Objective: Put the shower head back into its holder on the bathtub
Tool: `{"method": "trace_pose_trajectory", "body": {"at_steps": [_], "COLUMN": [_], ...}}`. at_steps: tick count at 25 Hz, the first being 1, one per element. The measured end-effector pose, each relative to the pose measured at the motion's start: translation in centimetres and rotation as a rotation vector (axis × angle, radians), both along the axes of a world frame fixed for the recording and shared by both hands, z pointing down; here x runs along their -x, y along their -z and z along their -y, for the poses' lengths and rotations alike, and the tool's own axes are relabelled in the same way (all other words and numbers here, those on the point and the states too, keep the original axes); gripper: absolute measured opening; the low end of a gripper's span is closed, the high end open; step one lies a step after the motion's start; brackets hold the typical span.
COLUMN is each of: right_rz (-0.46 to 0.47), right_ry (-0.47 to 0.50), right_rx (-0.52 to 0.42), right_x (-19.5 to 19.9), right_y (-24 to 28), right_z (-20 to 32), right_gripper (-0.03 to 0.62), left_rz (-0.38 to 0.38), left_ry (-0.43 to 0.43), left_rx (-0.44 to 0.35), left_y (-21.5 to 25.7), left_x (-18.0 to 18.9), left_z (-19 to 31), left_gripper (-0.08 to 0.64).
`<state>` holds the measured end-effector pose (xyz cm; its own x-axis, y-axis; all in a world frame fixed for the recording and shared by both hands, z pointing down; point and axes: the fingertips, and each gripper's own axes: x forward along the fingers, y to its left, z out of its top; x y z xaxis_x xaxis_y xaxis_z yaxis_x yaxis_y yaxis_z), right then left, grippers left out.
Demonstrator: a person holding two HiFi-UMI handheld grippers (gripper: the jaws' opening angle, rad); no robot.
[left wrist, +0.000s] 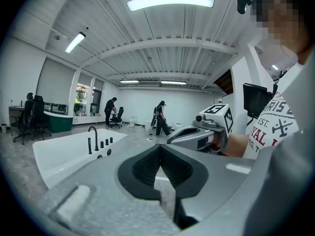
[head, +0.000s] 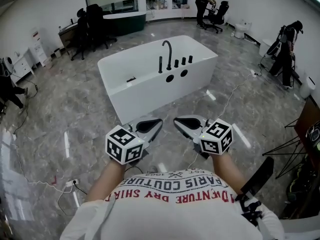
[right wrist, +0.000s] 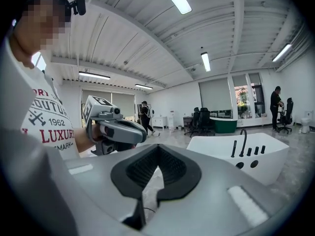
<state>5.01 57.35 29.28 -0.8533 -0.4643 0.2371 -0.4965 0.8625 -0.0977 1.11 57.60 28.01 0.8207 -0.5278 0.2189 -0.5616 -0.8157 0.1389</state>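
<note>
A white freestanding bathtub stands on the marble floor ahead of me, a stretch of floor away from both grippers. On its far rim I see a black arched faucet, a slim upright black piece and three small knobs. A small dark object lies on the near left rim; I cannot tell what it is. I cannot pick out a shower head with certainty. My left gripper and right gripper are held side by side close to my body, both shut and empty. The bathtub also shows in both gripper views.
Black office chairs and a dark green counter stand at the back left. A person is at the back and another person at the right. Cables trail over the floor. A tripod stands at the right.
</note>
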Motion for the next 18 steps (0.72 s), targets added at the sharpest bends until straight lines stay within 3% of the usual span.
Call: {"method": "trace_pose_trajectory", "body": {"at_steps": [6,18], "right_rz": [-0.014,-0.008], "right_ry": [0.004,0.004], "right_rx": [0.004,0.041], "right_x": [0.4,-0.3], "right_y": [-0.5,-2.0], "right_z": [0.2,-0.3], "right_gripper": [0.005,0.005], "left_rz": [-0.023,0.001], "left_ry": [0.015,-0.005], "left_rx": [0.034,0.052], "left_y": [-0.6,-2.2], "left_x": [0.1,-1.0], "left_z": [0.5,-0.1], "left_gripper": [0.003,0.003]}}
